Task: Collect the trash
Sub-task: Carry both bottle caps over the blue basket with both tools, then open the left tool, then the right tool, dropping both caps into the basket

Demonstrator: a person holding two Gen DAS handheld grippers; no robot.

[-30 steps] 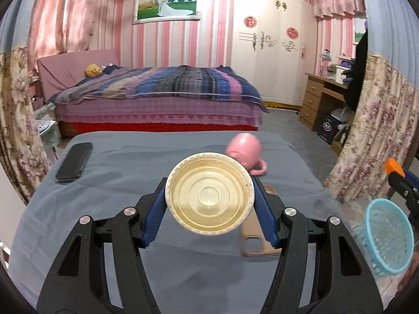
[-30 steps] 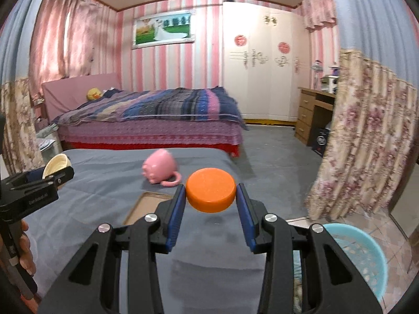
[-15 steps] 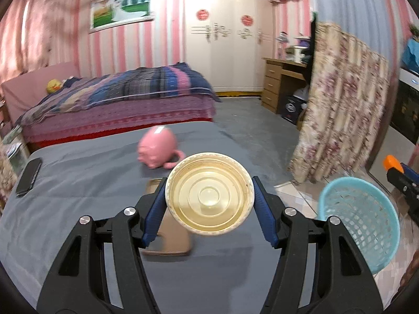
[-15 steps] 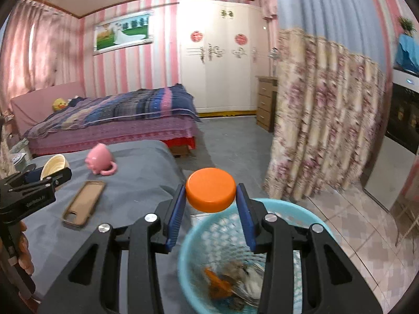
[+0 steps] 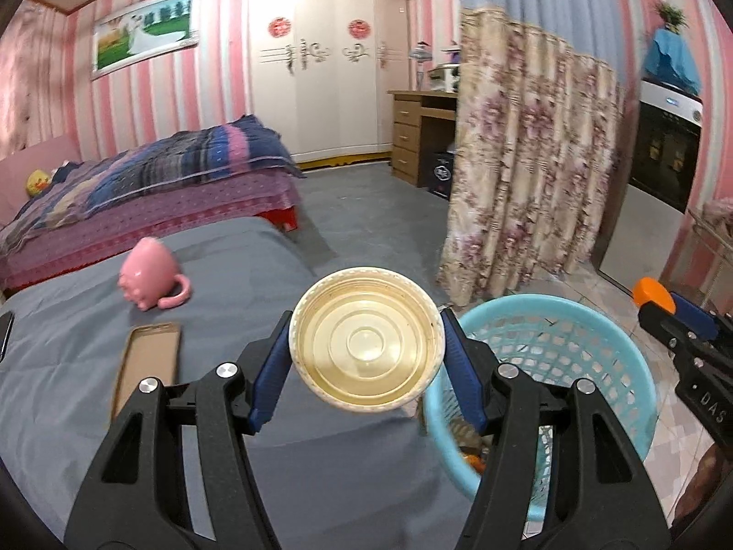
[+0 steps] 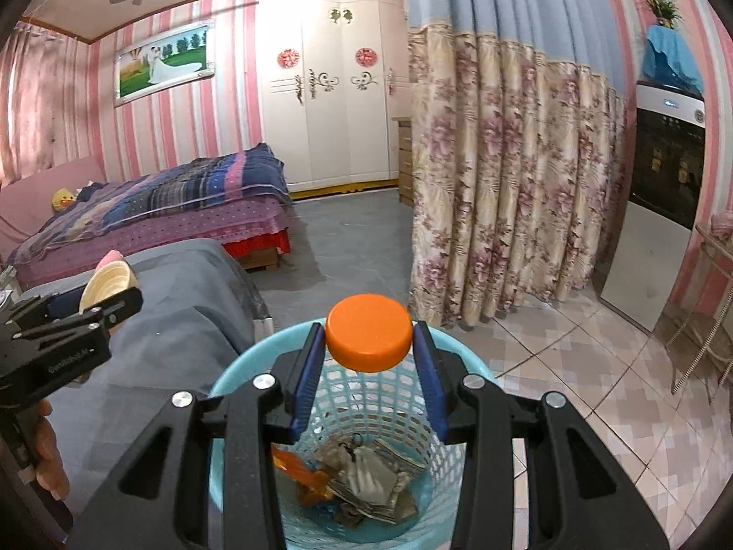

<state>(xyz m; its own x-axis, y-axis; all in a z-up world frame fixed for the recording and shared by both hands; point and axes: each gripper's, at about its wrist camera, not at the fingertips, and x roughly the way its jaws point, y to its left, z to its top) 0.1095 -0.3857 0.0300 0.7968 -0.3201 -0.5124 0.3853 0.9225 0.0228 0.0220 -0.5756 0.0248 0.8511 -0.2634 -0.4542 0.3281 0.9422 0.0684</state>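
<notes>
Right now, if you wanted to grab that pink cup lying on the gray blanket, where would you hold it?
Probably by its round body. The pink cup lies tipped on its side on the gray blanket, handle curling out toward the right. Come from above and close the fingers across the body, since the thin handle looks easy to slip off.

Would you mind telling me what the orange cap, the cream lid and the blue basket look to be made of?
Orange cap: probably plastic; smooth, matte, evenly coloured. Cream lid: likely thin moulded plastic, with concentric ridges and a soft sheen, though coated paper cannot be ruled out. Blue basket: plastic, with a moulded lattice wall and a smooth rolled rim.
</notes>
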